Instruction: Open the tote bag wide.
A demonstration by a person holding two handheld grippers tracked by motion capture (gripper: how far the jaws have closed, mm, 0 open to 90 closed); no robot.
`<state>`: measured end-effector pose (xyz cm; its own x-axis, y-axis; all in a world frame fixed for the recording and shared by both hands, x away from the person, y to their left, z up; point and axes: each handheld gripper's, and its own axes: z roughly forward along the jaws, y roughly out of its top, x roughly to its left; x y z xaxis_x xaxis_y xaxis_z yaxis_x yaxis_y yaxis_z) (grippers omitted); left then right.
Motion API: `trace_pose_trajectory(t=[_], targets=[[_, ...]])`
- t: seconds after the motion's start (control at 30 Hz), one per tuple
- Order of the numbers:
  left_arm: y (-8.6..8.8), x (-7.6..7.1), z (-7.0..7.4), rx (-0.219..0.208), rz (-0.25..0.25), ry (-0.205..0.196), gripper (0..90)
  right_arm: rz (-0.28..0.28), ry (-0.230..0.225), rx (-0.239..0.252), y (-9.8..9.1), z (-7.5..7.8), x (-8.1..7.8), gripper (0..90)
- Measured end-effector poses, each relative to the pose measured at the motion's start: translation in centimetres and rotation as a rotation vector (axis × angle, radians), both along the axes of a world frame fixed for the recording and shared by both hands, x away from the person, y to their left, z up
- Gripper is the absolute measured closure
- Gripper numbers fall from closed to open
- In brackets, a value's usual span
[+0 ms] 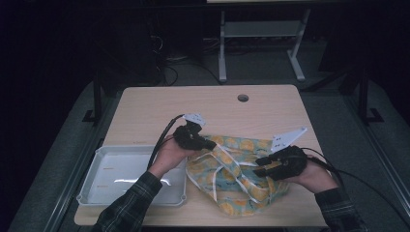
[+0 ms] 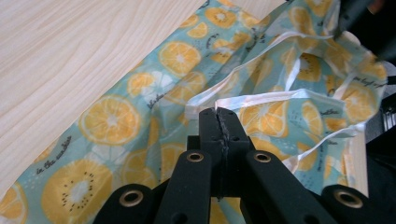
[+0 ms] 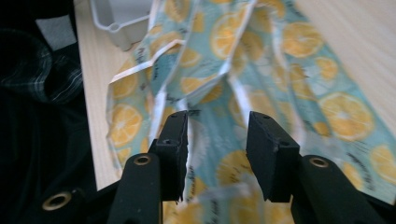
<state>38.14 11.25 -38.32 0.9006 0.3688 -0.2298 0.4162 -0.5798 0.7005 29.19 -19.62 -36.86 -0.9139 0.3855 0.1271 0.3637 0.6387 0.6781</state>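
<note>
We see the table (image 1: 145, 106) with a crumpled cloth bag (image 1: 237, 174) lying at about five o'clock of its middle. A tray (image 1: 92, 193) sits on the table's near left corner, at nine o'clock of the bag, just beside it. A round hole (image 1: 243, 98) lies in the tabletop at twelve o'clock of the bag, well apart.

Right gripper (image 3: 217, 154): two black jaws rise from the bottom edge with a clear gap between them. Citrus-print cloth (image 3: 261, 60), teal with orange slices and white edging, lies under and ahead of the jaws; whether the pads touch it cannot be told. White edging band (image 3: 240, 95) runs ahead between the jaws. Grey tray (image 3: 123, 23) corner far ahead-left, just beside the cloth. Wooden table (image 3: 345, 37) ahead-right. Plaid sleeve (image 3: 28, 70) left.
</note>
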Motion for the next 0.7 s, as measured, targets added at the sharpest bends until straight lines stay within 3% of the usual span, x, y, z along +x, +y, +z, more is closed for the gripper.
trace_pose_trajectory(t=[0.53,0.7], targets=[[0.3,0.2,-0.4,-0.003,0.014,0.012,90.0,0.081,0.043,-0.077,3.1,-2.5,0.6,65.0],[0.2,0.1,-0.4,-0.003,0.014,0.014,90.0,0.106,0.044,-0.097,3.7,-3.0,0.6,79.5]])
